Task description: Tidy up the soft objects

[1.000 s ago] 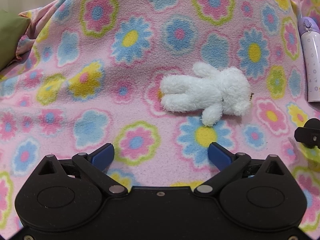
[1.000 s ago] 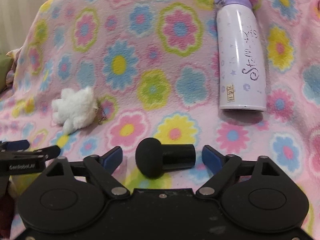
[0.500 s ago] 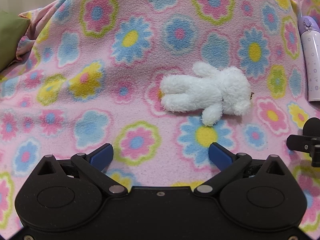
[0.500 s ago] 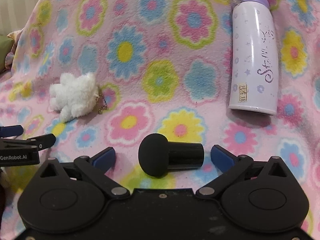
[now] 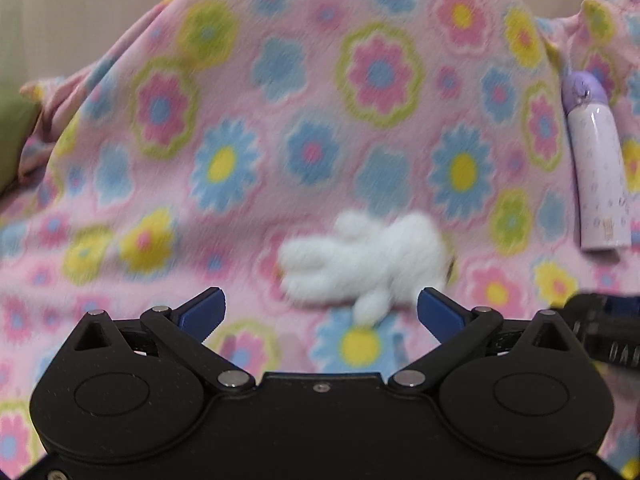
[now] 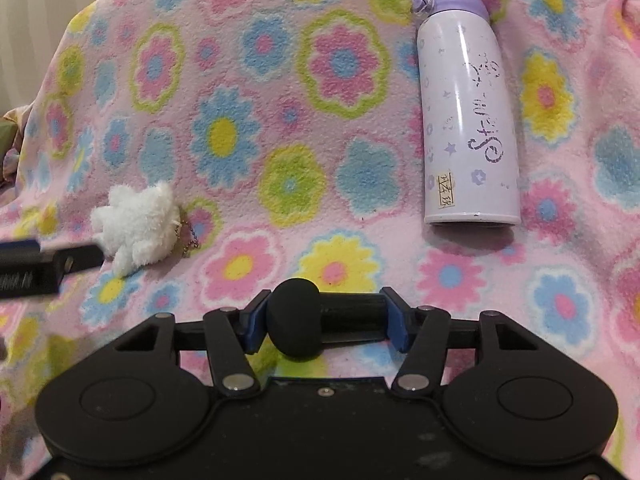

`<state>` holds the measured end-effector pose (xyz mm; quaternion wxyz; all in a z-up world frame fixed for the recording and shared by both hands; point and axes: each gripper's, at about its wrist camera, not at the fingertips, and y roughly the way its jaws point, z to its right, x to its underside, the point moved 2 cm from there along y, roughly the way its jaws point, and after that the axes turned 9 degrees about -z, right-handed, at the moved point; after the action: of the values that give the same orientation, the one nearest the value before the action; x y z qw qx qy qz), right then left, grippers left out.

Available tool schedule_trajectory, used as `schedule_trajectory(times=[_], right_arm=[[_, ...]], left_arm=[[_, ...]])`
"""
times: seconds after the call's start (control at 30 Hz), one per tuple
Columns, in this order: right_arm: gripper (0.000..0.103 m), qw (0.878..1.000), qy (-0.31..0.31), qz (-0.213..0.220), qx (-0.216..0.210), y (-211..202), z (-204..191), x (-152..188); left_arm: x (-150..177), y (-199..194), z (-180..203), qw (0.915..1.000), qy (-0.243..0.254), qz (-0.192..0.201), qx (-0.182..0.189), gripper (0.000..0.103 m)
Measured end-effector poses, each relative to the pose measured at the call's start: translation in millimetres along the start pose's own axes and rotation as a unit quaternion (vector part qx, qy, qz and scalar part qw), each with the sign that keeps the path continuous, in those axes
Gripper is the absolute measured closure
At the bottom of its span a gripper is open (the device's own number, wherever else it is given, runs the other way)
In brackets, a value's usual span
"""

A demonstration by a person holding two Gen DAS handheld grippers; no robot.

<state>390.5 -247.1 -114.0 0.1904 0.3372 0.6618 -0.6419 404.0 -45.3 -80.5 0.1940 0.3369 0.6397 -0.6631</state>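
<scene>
The right hand-held gripper [image 6: 326, 324] has just closed, its pads clamping a black mushroom-shaped object [image 6: 316, 322]. The left hand-held gripper [image 5: 320, 312] gapes wide, empty, just before the white plush toy [image 5: 368, 264] on the floral blanket [image 5: 280, 140]; a bottle [image 6: 466, 120] lies right of the toy.

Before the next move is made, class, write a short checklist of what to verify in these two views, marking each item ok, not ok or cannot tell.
1. Right gripper closed on the black foam-tipped microphone, jaws having just closed: ok.
2. Grip firm enough to lift: cannot tell.
3. Left gripper open, nothing between its jaws: ok.
4. White plush toy lying free on the flowered blanket: ok.
5. Purple-capped bottle clear of both grippers: ok.
</scene>
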Motion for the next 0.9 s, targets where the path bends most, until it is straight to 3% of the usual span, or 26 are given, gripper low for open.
schedule_trajectory(times=[0.13,0.3,0.5,0.63,0.83,0.9], right_arm=[[0.046,1.0,0.0,0.0,0.0,0,-1,1],[0.045,1.0,0.0,0.0,0.0,0,-1,0],[0.045,1.0,0.002,0.001,-0.002,-1,-1,0],[0.045,1.0,0.003,0.002,-0.002,-2,-2,0],[0.045,1.0,0.008,0.004,-0.006,-3,0,-1],[0.046,1.0,0.01,0.005,-0.008,-4,1,-1]], left_arm=[[-15,7,20,0.9998,0.017,0.005,0.004,0.003],[-28,30,40,0.998,0.054,-0.008,-0.031,0.003],[-37,58,39,0.9988,0.022,-0.04,-0.02,0.002],[-36,76,45,0.9971,0.025,-0.068,-0.022,0.002],[-27,63,33,0.9986,0.008,-0.051,0.013,0.026],[-22,52,29,0.9986,0.008,-0.049,0.019,0.029]])
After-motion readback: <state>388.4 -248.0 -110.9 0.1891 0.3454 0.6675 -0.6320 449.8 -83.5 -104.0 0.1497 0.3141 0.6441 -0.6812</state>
